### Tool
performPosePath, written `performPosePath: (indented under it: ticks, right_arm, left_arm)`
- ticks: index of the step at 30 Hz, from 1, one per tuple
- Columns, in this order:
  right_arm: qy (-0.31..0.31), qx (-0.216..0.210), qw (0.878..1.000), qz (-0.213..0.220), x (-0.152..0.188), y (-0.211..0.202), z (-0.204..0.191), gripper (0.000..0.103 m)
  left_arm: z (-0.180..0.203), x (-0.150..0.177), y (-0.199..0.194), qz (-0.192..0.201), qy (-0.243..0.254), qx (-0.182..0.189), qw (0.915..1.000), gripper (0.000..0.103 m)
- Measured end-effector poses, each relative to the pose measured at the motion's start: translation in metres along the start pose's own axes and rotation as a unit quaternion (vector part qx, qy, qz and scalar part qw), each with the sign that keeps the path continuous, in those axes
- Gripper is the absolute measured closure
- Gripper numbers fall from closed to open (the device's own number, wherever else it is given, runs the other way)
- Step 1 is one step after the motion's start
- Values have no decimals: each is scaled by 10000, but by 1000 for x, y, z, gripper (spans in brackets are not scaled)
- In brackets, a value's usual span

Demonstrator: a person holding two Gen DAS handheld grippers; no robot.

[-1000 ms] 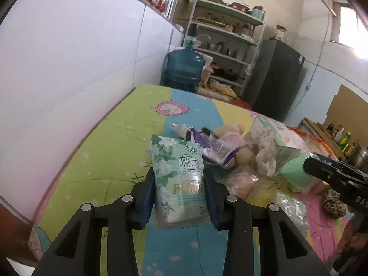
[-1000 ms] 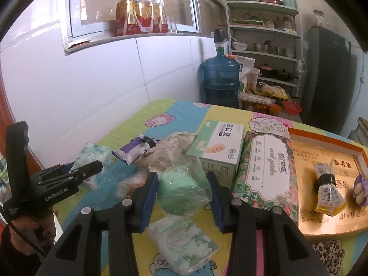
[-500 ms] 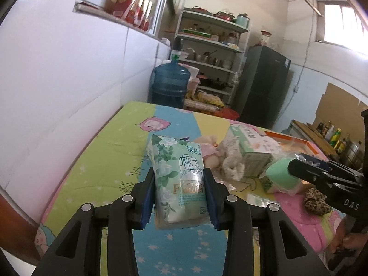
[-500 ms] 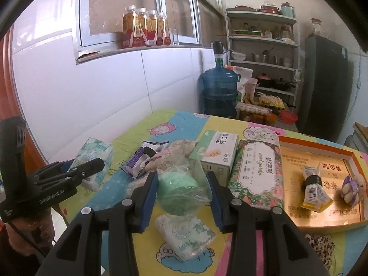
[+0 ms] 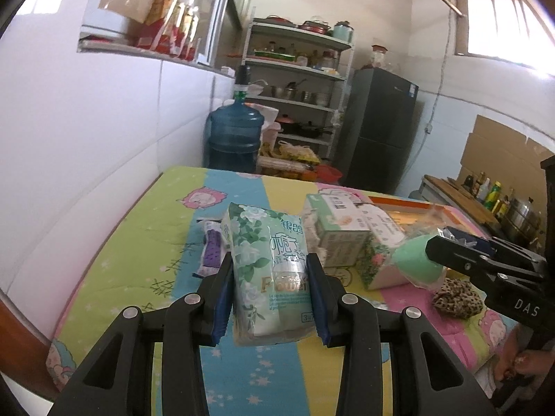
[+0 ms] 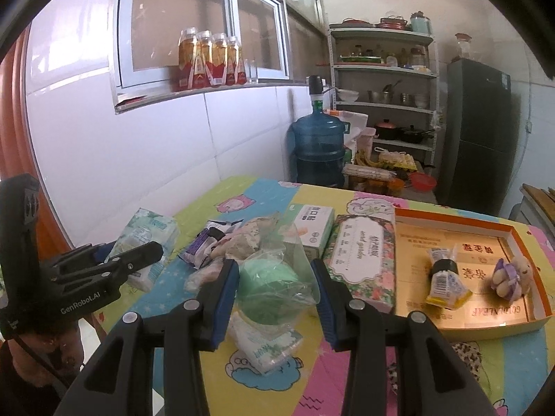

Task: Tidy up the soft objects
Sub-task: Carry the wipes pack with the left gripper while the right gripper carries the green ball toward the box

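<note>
The left gripper [image 5: 270, 279] is clamped on a tissue pack [image 5: 269, 270], a green floral packet standing upright between its blue pads and held above the tabletop [image 5: 138, 260], which wears a bright patchwork cloth. The right gripper [image 6: 277, 287] is closed on a green ball [image 6: 269, 286] wrapped in a clear bag, also lifted off the cloth; from the left view the ball shows at the tip of that gripper, near a leopard scrunchie [image 5: 456, 298].

Under the ball lies a second, smaller tissue packet [image 6: 265, 341]. Behind it a white box [image 6: 314, 230] and a floral wipes pack [image 6: 362, 260] sit side by side, touching. Left of the box is a loose heap of bagged soft things with a purple packet [image 6: 199, 248] at its edge.

To the right an orange-rimmed tray [image 6: 527, 249] holds a yellow-ended sachet [image 6: 445, 282] and a small plush toy [image 6: 511, 274], apart from each other.

A blue water jug [image 6: 317, 152] stands beyond the tabletop by the white wall.
</note>
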State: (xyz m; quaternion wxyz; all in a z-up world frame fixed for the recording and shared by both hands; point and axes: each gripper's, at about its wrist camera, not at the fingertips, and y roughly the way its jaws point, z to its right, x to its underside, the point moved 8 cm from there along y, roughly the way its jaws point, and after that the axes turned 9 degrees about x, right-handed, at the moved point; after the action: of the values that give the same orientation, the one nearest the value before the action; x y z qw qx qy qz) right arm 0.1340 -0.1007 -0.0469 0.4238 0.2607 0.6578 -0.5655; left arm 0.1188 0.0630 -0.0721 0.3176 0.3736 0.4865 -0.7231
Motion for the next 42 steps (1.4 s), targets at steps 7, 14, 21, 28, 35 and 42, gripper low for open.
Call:
performPosePath:
  ticks: [7,14,21,28,35,42]
  right_arm:
    - [95,90,9999,57,1,-10,17,60]
    - [213,190,9995,94,3,-16,36,60]
    - [394,284,9988,108,7,-19,61,60]
    - [547,395,9976,135,10,-22,85,60]
    - [829,591,9947,175,16,-27,124,60]
    - [1118,857,9898,238,21,-33,171,60]
  left_arm:
    - [19,-3,7,-19,159,83,9998,63]
    - [37,-8,19,-54,300,167,9994,63]
    - [63,-12,31,-89,470,282,9985,63]
    - [89,-11,48,-152,576,424,9973,63]
    - [120,-11,66,-240,729,613,9952,63]
    - [159,-13,88,-289,863,878,9920,63]
